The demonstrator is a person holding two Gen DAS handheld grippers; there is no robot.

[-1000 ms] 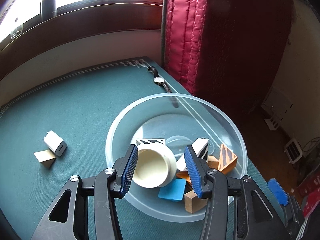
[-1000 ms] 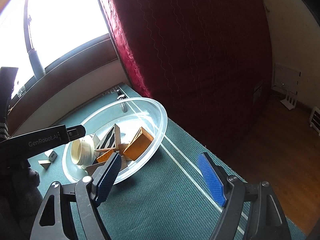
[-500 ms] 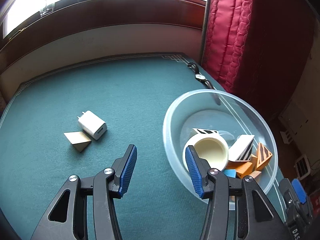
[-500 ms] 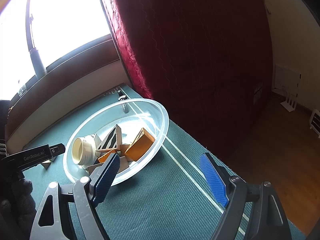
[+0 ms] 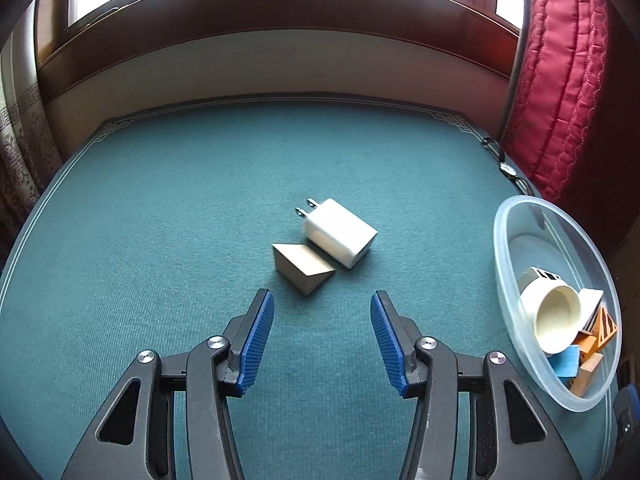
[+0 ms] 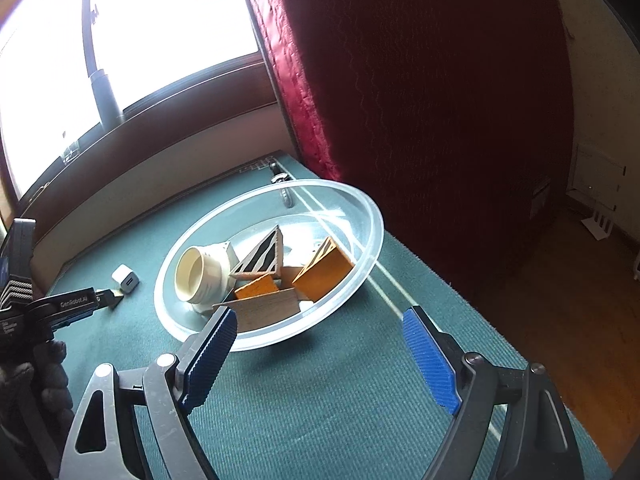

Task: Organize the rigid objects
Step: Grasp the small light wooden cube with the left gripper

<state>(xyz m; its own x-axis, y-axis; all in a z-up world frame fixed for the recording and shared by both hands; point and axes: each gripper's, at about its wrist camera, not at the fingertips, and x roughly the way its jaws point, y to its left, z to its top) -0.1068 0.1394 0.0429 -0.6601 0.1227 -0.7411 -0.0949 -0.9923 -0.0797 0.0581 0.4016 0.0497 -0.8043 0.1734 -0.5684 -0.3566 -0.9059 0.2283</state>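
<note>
A white plug charger (image 5: 340, 237) and a tan wooden wedge (image 5: 302, 268) lie touching on the green table mat, just ahead of my left gripper (image 5: 322, 330), which is open and empty. A clear plastic bowl (image 5: 508, 264) at the right holds a cream cup (image 5: 554, 318), striped and orange blocks and a blue piece. In the right wrist view the bowl (image 6: 360, 208) sits ahead of my right gripper (image 6: 320, 344), open and empty above the mat. The charger (image 6: 125, 279) also shows there, beside the left gripper's body.
A wristwatch (image 5: 508, 168) lies at the mat's far right corner, near a red quilted curtain (image 5: 560, 80). A window sill and wall run behind the table. The mat's right edge (image 6: 460, 296) drops to a wooden floor.
My left gripper has swung left from over the bowl to face the charger and wedge. The cream cup stays in the bowl. My right gripper has hardly moved.
</note>
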